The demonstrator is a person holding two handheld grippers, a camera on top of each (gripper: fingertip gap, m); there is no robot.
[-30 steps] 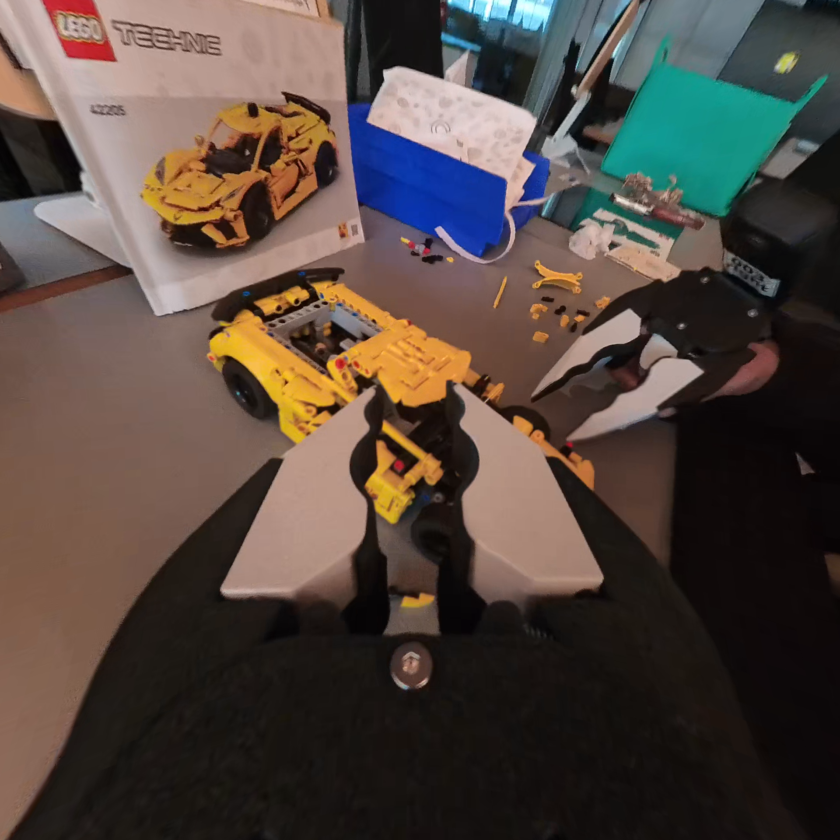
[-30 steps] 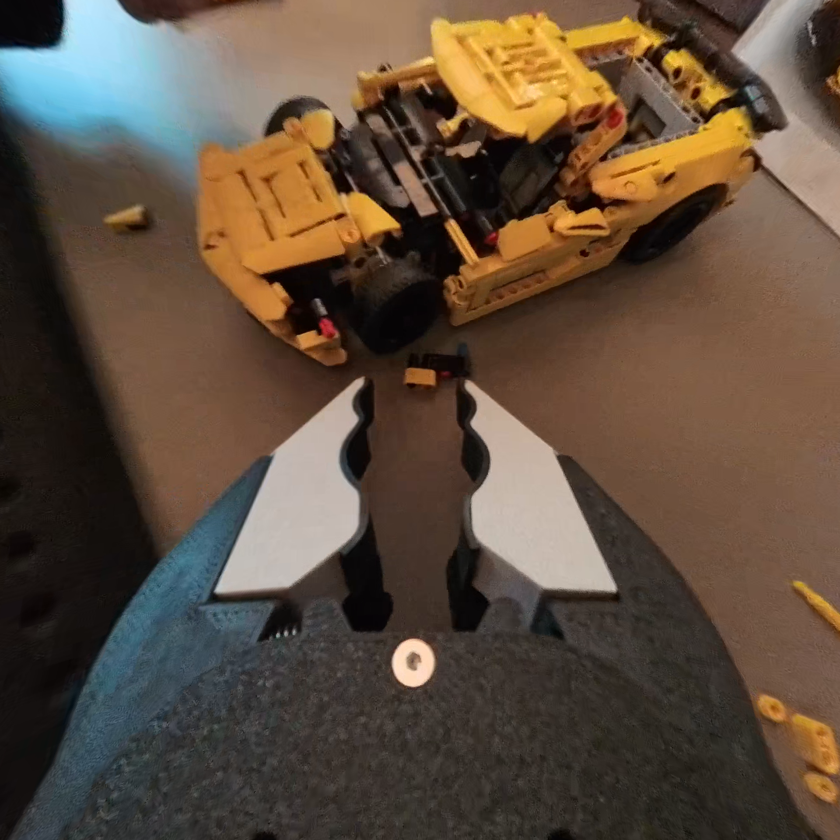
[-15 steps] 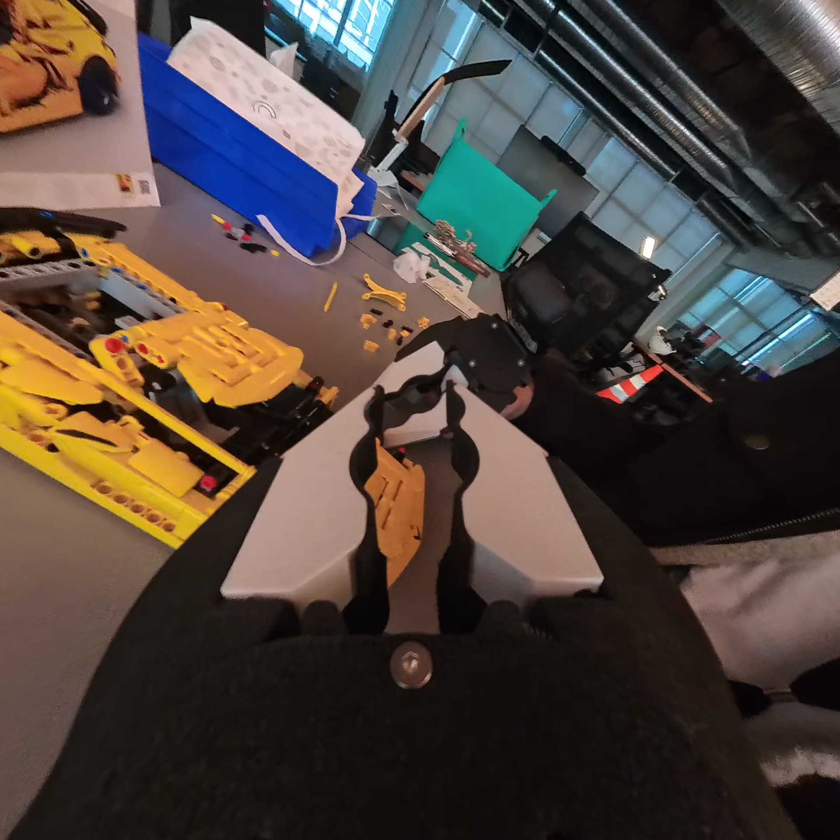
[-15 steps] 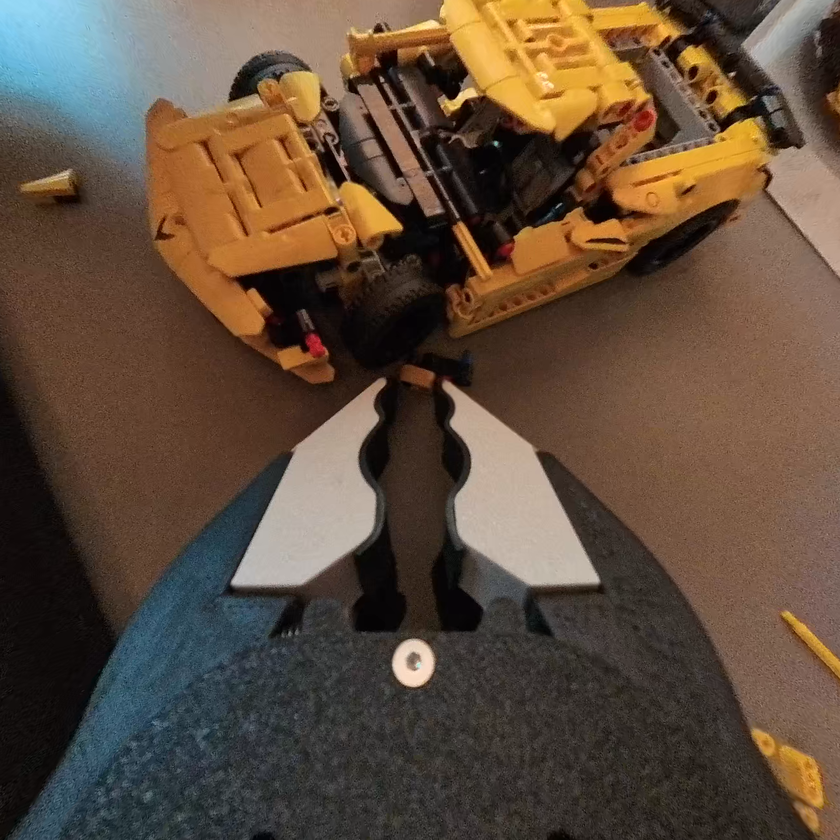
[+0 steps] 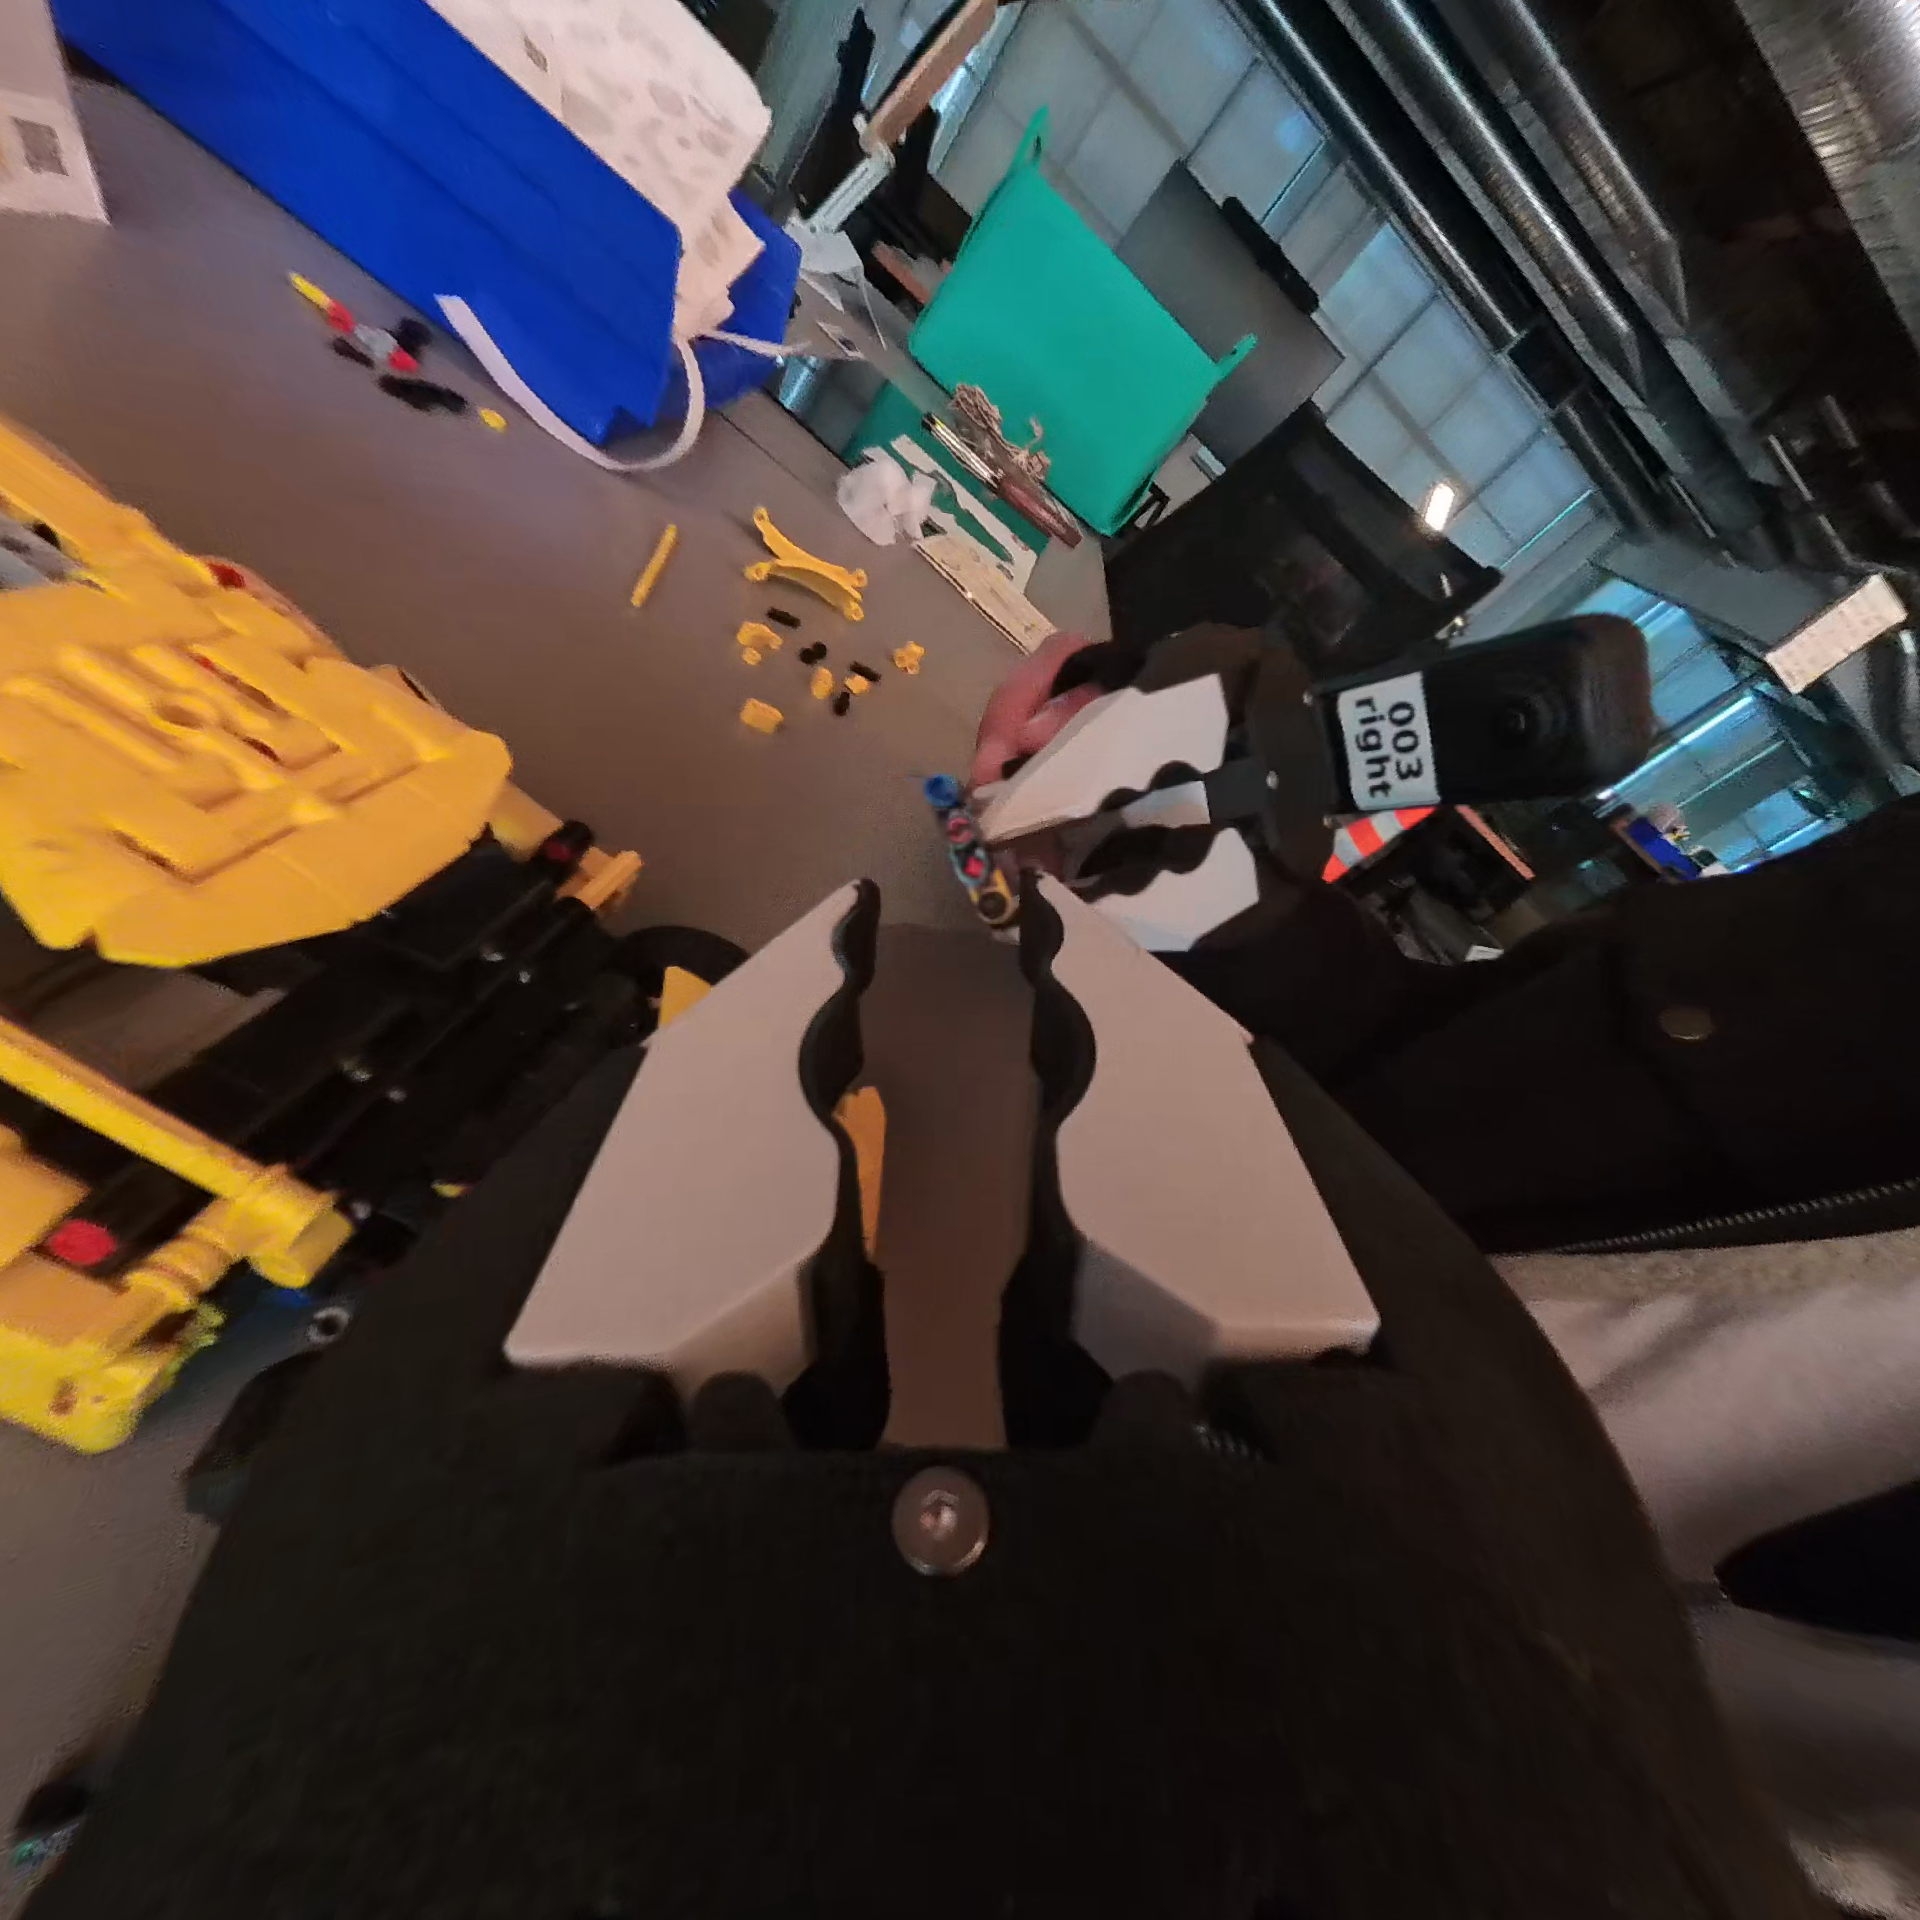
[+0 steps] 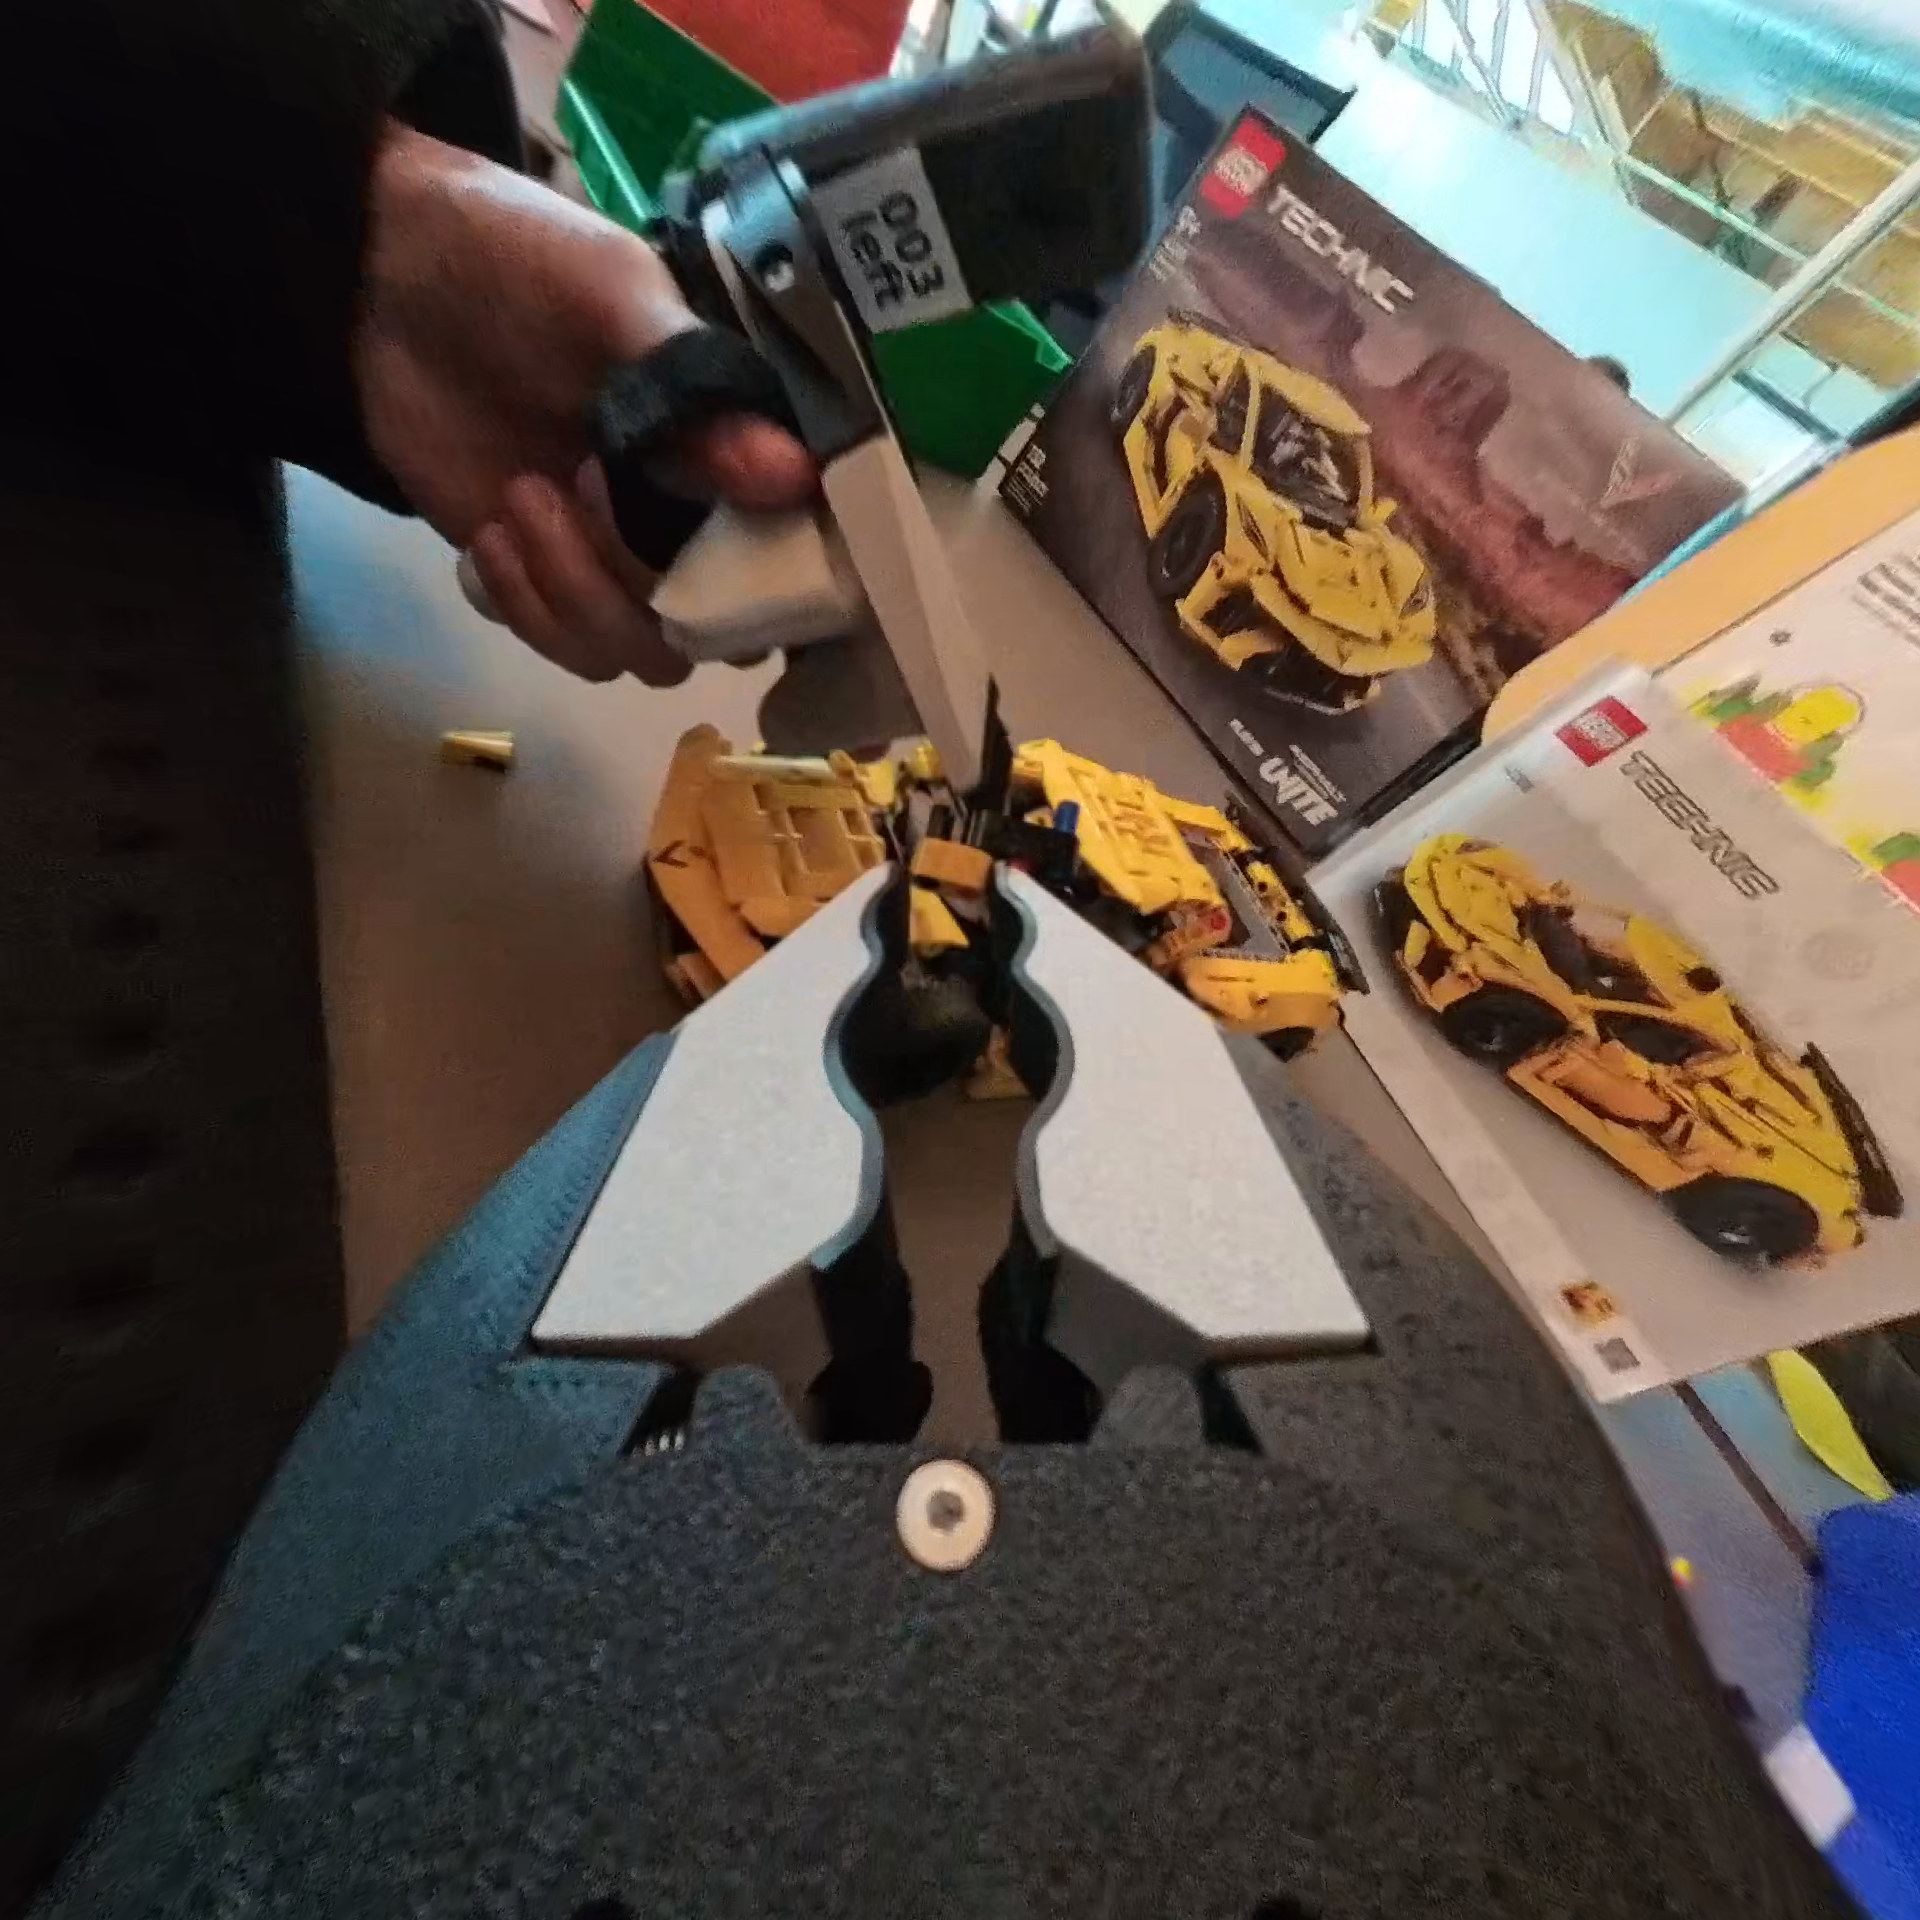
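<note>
My right gripper (image 6: 945,883) is shut on a small yellow and black brick piece (image 6: 948,862) and holds it up above the grey table. In the left wrist view that piece (image 5: 971,862) also shows blue and red parts at the tip of the right gripper (image 5: 1003,842). My left gripper (image 5: 945,899) is open, with its tips right at the held piece. In the right wrist view the left gripper (image 6: 971,748) comes down from above onto the piece. The part-built yellow brick car (image 5: 208,727) lies just left of it and also shows behind the piece in the right wrist view (image 6: 1143,873).
The car's box (image 6: 1351,468) and an instruction booklet (image 6: 1662,987) stand behind the car. A blue bin (image 5: 468,208) and a green bin (image 5: 1060,364) are at the far side. Loose small pieces (image 5: 810,644) lie on the table, and one yellow piece (image 6: 478,746) near the car's nose. My left and right fingertips are right by each other.
My right gripper closed on the small piece lying by the car's front wheel and lifted it. My left gripper swung right, away from the car's front, to meet it.
</note>
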